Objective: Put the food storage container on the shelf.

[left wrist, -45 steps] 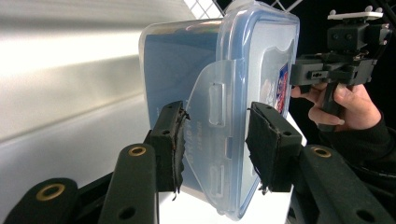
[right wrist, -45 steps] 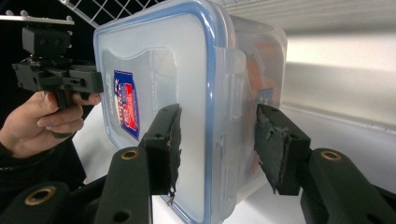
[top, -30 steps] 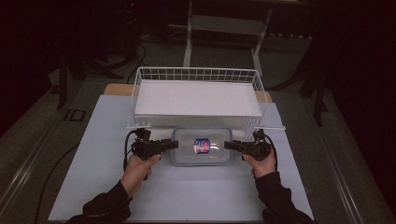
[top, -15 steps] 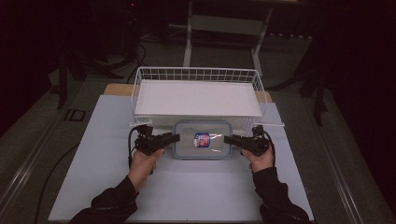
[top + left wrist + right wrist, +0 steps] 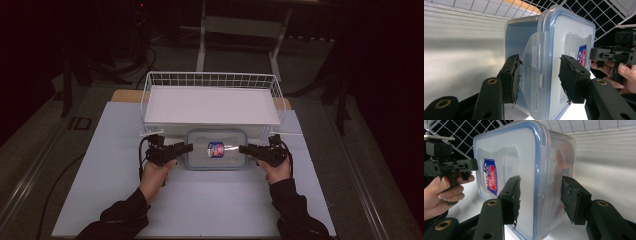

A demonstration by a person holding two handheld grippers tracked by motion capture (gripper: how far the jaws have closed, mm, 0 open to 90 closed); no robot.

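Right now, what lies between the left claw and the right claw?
In the high view, the lidded plastic container lies between the left claw and right claw, one at each short end.

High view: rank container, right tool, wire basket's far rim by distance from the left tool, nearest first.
From the left tool:
1. Container, directly beside it, at the tool's tips.
2. Right tool, across the container at its other end.
3. Wire basket's far rim, at the table's back.
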